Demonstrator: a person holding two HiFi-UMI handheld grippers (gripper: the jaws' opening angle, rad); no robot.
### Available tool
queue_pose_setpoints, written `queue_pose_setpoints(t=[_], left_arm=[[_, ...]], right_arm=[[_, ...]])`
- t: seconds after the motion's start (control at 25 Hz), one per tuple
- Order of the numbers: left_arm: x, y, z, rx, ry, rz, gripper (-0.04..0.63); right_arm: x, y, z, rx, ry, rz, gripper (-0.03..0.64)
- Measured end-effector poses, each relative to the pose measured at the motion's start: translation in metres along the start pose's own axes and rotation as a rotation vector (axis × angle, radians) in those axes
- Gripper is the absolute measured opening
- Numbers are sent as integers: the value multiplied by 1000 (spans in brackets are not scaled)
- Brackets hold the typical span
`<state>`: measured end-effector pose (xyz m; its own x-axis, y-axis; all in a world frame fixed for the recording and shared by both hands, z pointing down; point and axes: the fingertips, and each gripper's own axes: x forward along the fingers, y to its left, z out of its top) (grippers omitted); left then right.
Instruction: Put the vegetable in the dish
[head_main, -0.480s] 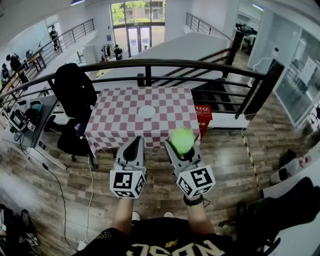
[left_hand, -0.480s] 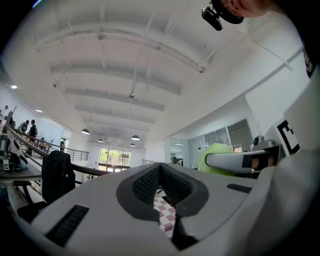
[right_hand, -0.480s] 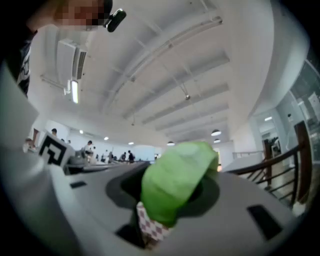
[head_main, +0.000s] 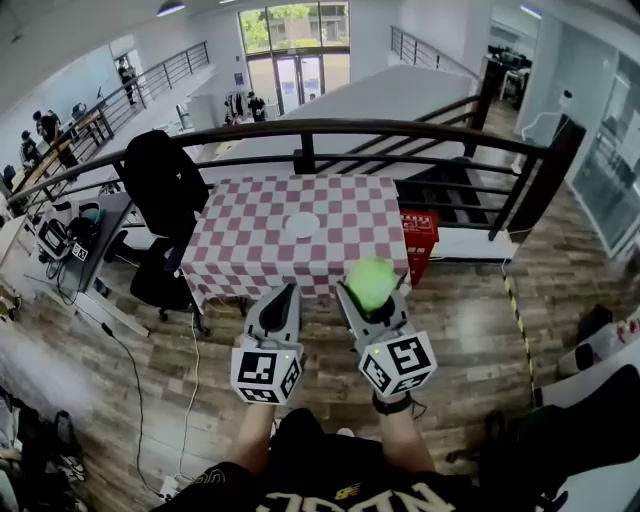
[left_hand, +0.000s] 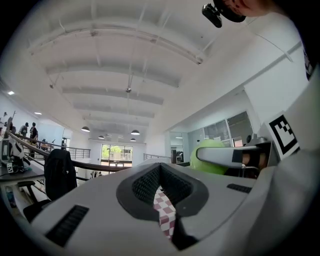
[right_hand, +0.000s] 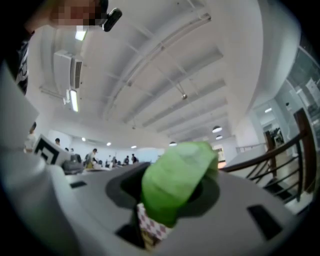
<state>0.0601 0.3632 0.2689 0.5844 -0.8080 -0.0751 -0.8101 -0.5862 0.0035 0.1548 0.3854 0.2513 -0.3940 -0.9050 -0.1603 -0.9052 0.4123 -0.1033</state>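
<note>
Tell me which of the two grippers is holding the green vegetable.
The right gripper: its jaws clamp the green vegetable, plain in the head view and in its own view. The left gripper is shut with nothing between its jaws.

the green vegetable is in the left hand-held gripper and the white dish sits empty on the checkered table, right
Wrong gripper: the green vegetable is held in the right hand-held gripper, as the right gripper view shows; the left hand-held gripper is shut and empty. The white dish does sit empty on the checkered table.
</note>
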Motion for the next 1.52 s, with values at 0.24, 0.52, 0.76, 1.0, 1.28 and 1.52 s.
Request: queue_pose_setpoints(t=[0.24, 0.52, 0.76, 1.0, 1.28, 1.52], left_arm=[[9, 30, -29, -31, 45, 50, 18], [88, 85, -61, -49, 73, 14, 18], [184, 163, -56, -100, 30, -25, 18], [243, 254, -56, -147, 13, -41, 18], [271, 331, -72, -191, 22, -16, 18], [292, 355, -91, -202, 53, -19, 18]], right_arm=[[20, 0, -27, 19, 39, 49, 167], [98, -31, -72, 29, 110, 23, 167], [209, -64, -71, 1, 112, -15, 167], [316, -63, -81, -39, 117, 25, 167], [396, -50, -125, 16, 174, 67, 167], [416, -74, -148, 61, 212, 25, 167]])
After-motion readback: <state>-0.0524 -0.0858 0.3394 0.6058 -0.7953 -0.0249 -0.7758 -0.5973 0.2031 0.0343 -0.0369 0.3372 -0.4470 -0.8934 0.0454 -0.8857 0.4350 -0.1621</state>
